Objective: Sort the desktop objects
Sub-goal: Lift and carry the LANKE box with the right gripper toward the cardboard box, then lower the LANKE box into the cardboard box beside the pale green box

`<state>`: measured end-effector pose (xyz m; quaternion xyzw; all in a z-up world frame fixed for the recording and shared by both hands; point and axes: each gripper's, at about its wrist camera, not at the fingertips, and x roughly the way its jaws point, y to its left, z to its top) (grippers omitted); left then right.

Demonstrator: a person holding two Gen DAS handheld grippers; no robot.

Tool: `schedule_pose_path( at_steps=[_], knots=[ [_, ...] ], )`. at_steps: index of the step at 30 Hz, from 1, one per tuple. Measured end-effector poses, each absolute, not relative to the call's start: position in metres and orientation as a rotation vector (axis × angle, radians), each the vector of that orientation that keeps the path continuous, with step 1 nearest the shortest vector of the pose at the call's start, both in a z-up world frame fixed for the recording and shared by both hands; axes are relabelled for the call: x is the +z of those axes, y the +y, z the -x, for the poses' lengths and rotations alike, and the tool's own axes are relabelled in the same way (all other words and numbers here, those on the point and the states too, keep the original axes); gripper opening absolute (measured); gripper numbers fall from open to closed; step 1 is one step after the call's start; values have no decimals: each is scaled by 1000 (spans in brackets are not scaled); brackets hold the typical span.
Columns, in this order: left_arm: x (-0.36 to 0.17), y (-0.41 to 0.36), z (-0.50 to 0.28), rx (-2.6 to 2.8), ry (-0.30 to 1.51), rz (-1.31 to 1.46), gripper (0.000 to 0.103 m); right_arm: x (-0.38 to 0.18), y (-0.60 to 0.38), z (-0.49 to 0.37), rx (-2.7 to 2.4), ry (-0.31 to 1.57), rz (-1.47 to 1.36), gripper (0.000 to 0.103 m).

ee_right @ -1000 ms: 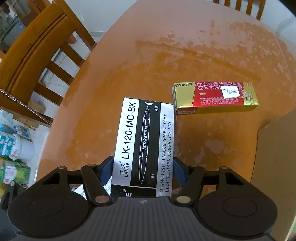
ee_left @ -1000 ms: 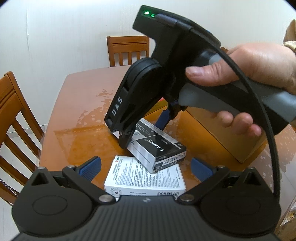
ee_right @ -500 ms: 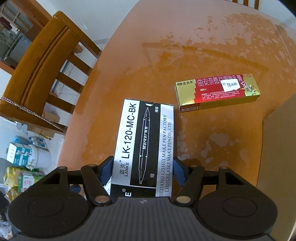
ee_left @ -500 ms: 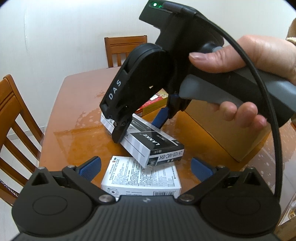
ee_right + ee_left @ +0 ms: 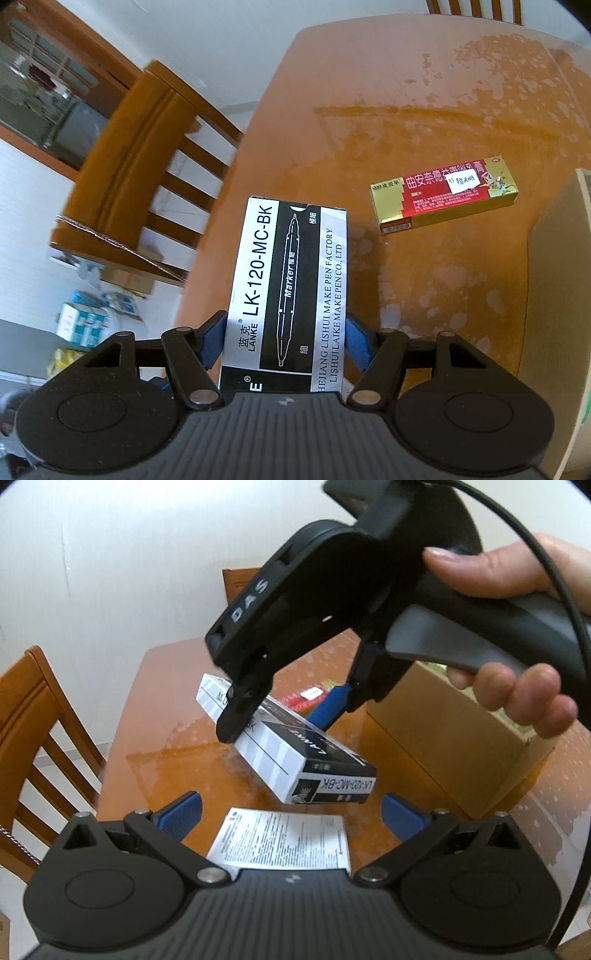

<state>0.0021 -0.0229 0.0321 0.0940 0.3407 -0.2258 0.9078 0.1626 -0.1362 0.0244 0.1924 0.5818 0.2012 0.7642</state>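
The right gripper (image 5: 284,341) is clamping the marker box (image 5: 288,295) (held off the table (image 5: 424,110)); the left gripper (image 5: 291,812) is gaping wide, empty

Each camera rides on its own claw, looking forward and steeply down at the tabletop (image 5: 424,110) from close range. Both views share the marker box (image 5: 295,753), the red-and-gold carton (image 5: 443,194) beyond it, and the cardboard box (image 5: 454,746).

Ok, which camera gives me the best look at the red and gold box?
The right wrist view: the red and gold box lies whole and unobstructed on the table. In the left wrist view only a sliver shows behind the marker box held by the right gripper.
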Motion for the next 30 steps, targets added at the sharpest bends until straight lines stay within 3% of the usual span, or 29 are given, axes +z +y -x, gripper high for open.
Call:
schedule_pose_path(
  at_steps=[22, 30],
  knots=[
    [48, -114, -4, -560, 672, -208, 103, 87, -298, -127, 380, 1021, -718, 71],
    [46, -148, 0, -630, 670, -226, 103, 76, -352, -113, 251, 1012, -742, 71]
  ],
)
